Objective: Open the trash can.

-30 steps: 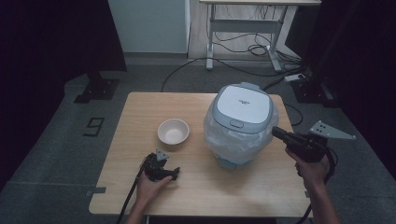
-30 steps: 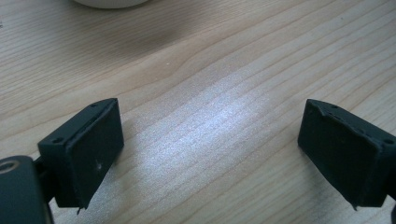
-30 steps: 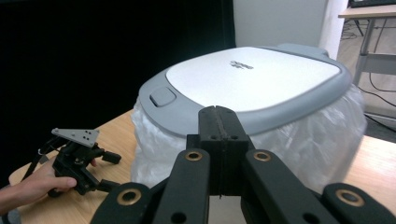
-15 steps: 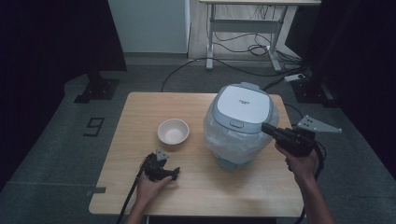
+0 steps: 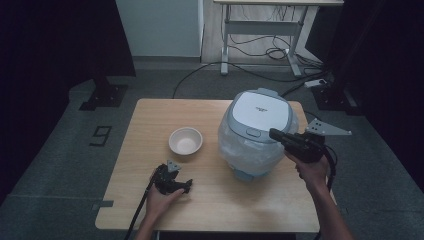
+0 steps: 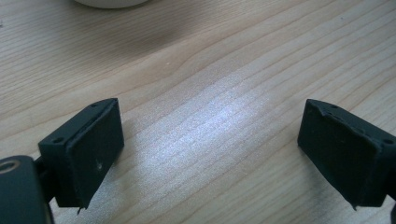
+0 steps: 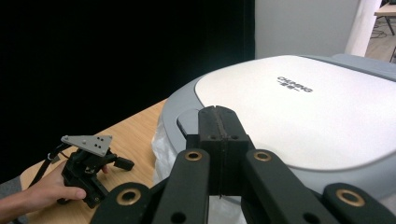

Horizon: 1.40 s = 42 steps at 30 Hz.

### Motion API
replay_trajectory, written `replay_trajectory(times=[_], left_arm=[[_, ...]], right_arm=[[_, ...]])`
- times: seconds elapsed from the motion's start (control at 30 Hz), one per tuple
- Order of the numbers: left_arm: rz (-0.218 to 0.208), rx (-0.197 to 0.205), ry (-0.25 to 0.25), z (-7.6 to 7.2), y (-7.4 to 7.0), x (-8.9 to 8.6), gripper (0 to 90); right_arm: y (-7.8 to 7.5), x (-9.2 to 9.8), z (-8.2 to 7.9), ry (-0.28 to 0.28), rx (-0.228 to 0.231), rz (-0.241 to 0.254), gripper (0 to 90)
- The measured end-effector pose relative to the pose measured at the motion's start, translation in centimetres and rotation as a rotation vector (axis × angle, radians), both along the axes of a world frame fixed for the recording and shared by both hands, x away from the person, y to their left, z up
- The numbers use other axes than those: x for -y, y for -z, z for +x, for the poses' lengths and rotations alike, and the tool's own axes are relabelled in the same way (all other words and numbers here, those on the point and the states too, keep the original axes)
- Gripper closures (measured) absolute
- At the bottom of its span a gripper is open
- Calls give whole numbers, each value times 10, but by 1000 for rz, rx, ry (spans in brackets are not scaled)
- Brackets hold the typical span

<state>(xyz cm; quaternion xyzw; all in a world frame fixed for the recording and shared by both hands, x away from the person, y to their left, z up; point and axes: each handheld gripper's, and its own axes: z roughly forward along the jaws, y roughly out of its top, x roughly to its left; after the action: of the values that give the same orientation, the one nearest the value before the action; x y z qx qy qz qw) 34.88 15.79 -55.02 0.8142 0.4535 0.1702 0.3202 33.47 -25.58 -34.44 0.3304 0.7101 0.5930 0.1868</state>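
Note:
A white and grey rice cooker (image 5: 257, 130) with a plastic-wrapped body stands on the right half of the wooden table (image 5: 150, 120), lid down. My right gripper (image 5: 274, 133) is shut and empty. Its tips hover at the lid's front right edge, close to the latch button (image 5: 253, 132). In the right gripper view the closed jaws (image 7: 218, 112) point over the lid (image 7: 299, 116), beside the button recess (image 7: 186, 119). My left gripper (image 5: 188, 186) rests on the table near the front edge, held by a hand. Its jaws (image 6: 210, 140) stand wide open over bare wood.
A small white bowl (image 5: 185, 140) sits empty left of the cooker, and its rim (image 6: 109, 3) lies just ahead of the left gripper. Bare wood lies at the table's front and far left. A desk frame (image 5: 260, 30) and cables stand on the floor behind.
My right gripper has moved left, from beside the cooker's right flank to the lid's front edge. The left gripper has stayed in place.

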Motion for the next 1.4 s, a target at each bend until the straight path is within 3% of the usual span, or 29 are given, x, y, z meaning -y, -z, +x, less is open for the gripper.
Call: replay_trajectory(times=[0.63, 0.8, 1.4], left_arm=[[0, 1, -1, 0, 0, 0, 67], [0, 1, -2, 0, 0, 0, 68], [0, 1, -3, -1, 0, 0, 71]], right_arm=[[-1, -31, 17, -50, -26, -28, 895], [2, -36, 19, -41, -30, -76, 891], [6, -33, 20, -71, -32, -53, 900]])
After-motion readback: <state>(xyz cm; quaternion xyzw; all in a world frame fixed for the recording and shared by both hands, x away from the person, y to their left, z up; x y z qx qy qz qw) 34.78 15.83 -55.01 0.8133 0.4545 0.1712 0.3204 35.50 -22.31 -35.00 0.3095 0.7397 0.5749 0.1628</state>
